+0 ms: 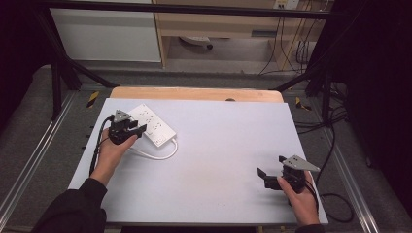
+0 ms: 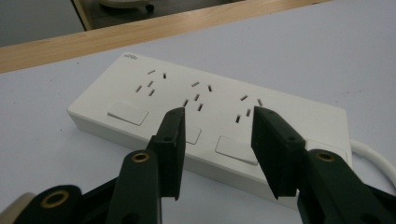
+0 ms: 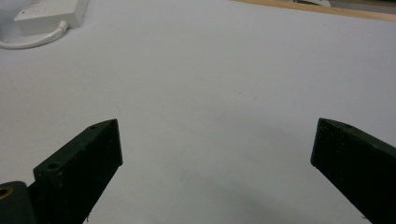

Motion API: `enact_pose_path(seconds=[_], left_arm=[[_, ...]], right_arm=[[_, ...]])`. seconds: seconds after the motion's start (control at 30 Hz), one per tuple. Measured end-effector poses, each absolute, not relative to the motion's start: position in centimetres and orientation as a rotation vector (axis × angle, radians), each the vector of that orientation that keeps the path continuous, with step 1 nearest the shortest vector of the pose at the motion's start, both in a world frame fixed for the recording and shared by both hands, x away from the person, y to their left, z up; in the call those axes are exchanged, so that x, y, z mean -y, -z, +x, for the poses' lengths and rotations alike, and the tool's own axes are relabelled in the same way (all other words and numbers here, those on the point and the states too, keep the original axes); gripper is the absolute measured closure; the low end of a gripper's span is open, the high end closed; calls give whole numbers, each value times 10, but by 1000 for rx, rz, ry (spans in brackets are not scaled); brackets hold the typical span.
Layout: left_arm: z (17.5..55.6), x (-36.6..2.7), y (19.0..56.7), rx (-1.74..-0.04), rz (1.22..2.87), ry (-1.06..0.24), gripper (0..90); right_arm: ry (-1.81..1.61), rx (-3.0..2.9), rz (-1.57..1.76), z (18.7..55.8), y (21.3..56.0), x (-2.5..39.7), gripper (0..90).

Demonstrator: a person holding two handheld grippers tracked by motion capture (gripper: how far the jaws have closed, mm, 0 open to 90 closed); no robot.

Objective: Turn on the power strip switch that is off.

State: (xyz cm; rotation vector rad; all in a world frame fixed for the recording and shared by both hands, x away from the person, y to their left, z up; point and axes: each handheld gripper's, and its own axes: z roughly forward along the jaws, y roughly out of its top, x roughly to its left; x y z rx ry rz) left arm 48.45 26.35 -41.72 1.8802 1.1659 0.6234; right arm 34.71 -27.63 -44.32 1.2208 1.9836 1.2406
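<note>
A white power strip (image 1: 151,124) lies at the far left of the grey table (image 1: 218,160), its white cord (image 1: 158,156) curling off its near end. The left gripper (image 2: 217,135) hovers just over the strip's switches, jaws partly apart and holding nothing. Well away from the strip, the right gripper (image 1: 270,175) stands wide open over bare table.

We see even, soft overhead light on the table (image 1: 218,160), with dark surroundings. Shadows are faint under the strip (image 2: 210,116). Near jaws blur slightly in both gripper views; the high view looks grainy.
</note>
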Motion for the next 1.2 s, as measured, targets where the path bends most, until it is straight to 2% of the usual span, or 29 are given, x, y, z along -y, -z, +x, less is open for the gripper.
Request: enact_pose_path(seconds=[0.47, 0.5, 0.83, 1.2], left_arm=[[488, -255, 426, -1149, 1922, -569, 709], [488, -253, 427, -1140, 1925, -556, 754], [489, -248, 430, -1122, 1928, -542, 886], [490, -248, 431, -1121, 1917, -554, 900]], right_arm=[[-1241, -1982, 1225, 347, 443, 277, 25], [-1241, -1982, 1224, 347, 444, 277, 25], [-1239, -1985, 1226, 347, 444, 278, 25], [-1239, -1987, 1224, 347, 444, 278, 25]])
